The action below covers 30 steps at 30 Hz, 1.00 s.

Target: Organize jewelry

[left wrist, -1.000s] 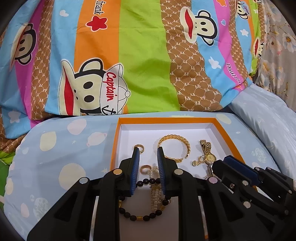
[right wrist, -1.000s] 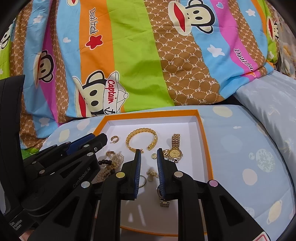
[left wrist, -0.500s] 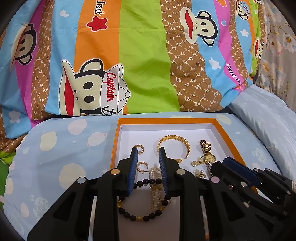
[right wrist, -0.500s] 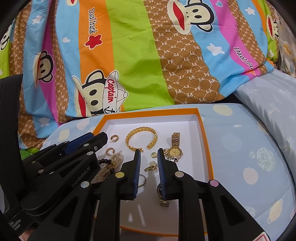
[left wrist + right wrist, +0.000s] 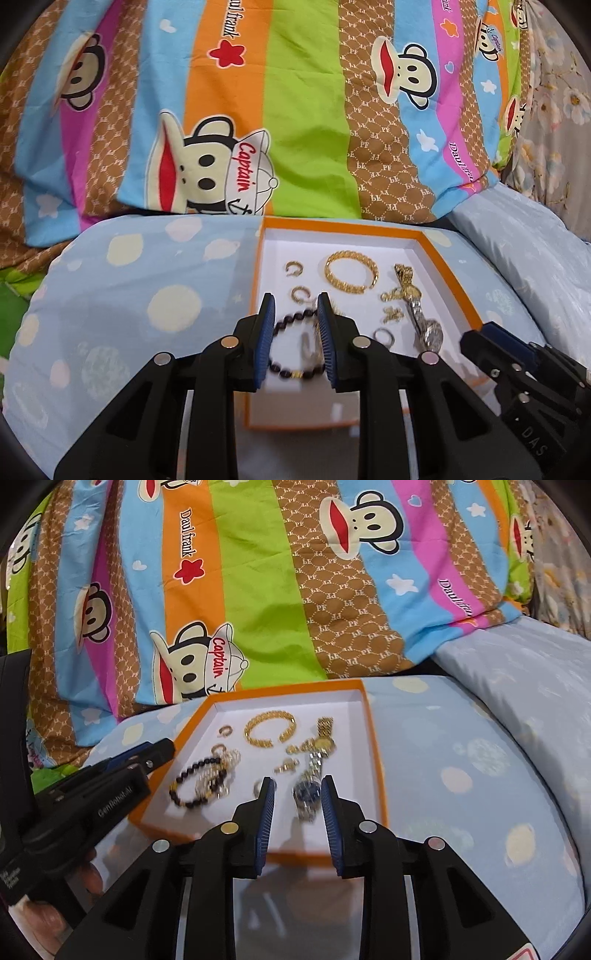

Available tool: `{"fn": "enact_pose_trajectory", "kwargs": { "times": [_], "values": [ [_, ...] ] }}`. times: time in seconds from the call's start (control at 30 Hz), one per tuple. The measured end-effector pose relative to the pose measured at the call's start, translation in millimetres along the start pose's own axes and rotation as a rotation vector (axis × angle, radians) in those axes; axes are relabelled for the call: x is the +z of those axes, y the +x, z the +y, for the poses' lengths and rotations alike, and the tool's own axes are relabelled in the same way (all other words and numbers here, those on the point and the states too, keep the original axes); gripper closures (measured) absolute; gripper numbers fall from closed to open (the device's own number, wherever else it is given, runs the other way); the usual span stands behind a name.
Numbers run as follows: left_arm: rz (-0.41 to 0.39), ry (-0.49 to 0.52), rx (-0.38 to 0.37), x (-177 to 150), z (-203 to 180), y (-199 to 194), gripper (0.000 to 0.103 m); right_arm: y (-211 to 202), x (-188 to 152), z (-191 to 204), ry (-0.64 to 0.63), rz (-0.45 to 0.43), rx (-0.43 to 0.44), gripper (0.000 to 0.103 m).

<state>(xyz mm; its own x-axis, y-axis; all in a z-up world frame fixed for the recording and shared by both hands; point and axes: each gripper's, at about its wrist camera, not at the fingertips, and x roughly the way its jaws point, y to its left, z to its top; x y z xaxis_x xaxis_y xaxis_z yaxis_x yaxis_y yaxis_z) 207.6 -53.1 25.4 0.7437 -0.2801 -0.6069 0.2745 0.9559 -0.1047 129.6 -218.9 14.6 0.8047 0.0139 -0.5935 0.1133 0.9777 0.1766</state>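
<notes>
An orange-rimmed white tray (image 5: 447, 275) (image 5: 375, 746) lies on a blue spotted cushion and holds jewelry. In it are a gold bangle (image 5: 351, 277) (image 5: 269, 728), two gold hoop earrings (image 5: 294, 267), a black bead bracelet (image 5: 291, 371) (image 5: 192, 786) with a pale bead strand, a gold watch (image 5: 323, 734), a silver watch (image 5: 424, 328) (image 5: 308, 794) and small gold pieces. My left gripper (image 5: 293, 306) is open and empty above the bead bracelet. My right gripper (image 5: 297, 788) is open and empty above the tray's near edge, by the silver watch.
A striped cartoon-monkey quilt (image 5: 295, 110) rises behind the tray. A pale blue pillow (image 5: 535, 686) lies at the right. Each gripper shows in the other's view: the right one (image 5: 517, 369) and the left one (image 5: 110, 775), either side of the tray.
Both grippers have pulled back and up from the tray, and their jaws have opened wider. The jewelry lies where it was.
</notes>
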Motion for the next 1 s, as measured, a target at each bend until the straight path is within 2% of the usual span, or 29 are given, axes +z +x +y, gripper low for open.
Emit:
{"fn": "enact_pose_trajectory", "kwargs": {
  "times": [0.03, 0.1, 0.23, 0.33, 0.4, 0.43, 0.63, 1.0],
  "values": [
    [-0.001, 0.0, 0.002, -4, 1, -4, 0.079, -5, -5, 0, 0.0, 0.0, -0.001, 0.077],
    [0.007, -0.002, 0.007, -15, 1, -13, 0.069, -13, -16, 1, -0.006, 0.007, -0.007, 0.076],
    [0.004, 0.043, 0.038, -34, -8, -29, 0.068, -21, -31, 4, -0.003, 0.031, -0.001, 0.075],
    [0.006, 0.067, 0.052, -42, -15, -36, 0.065, -27, -35, 8, -0.01, 0.014, -0.018, 0.064],
    [0.004, 0.07, 0.065, -45, -18, -39, 0.053, -29, -35, 9, -0.015, 0.004, -0.029, 0.061],
    [-0.002, 0.076, 0.074, -45, -20, -40, 0.052, -29, -35, 9, -0.016, 0.005, -0.029, 0.06],
    [0.011, 0.113, 0.101, -45, -27, -36, 0.051, -21, -34, 10, -0.018, 0.035, -0.031, 0.06],
    [0.036, 0.09, 0.115, -43, -23, -28, 0.051, -20, -33, 16, -0.043, 0.036, -0.054, 0.059]
  ]
}}
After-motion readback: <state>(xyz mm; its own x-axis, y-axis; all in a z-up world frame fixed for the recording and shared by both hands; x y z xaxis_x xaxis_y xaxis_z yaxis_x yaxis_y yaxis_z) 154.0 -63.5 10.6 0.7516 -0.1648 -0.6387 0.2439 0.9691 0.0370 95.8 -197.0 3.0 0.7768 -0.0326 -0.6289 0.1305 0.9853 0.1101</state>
